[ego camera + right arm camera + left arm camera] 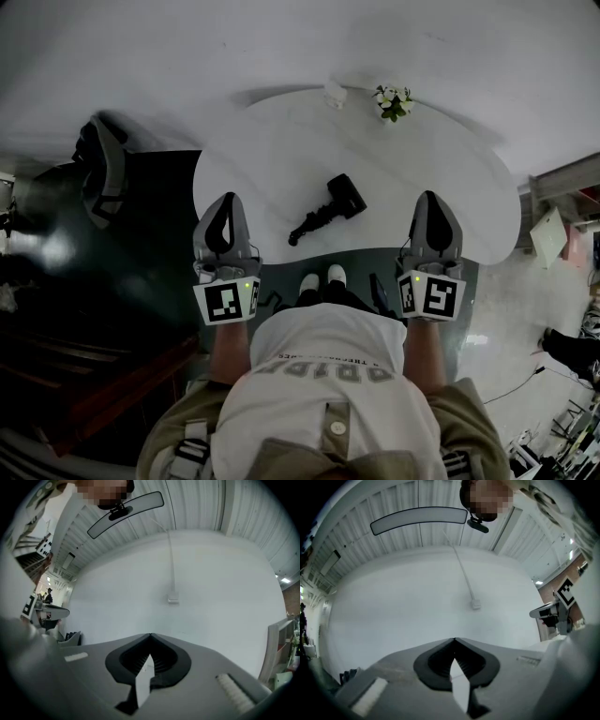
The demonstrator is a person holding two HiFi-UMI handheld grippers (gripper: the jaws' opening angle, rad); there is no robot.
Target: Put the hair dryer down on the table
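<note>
Only the head view shows the hair dryer (330, 208) — on the table (281, 155); left gripper (225, 201), right gripper (433, 199) closed, empty.

matt black plastic hair dryer (328, 208), smooth pale table (272, 159), glossy dark floor (141, 253)

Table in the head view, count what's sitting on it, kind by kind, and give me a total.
hair dryer, black: 1
small flowering plant: 1
small white object, too small to identify: 1
Total: 3
</note>
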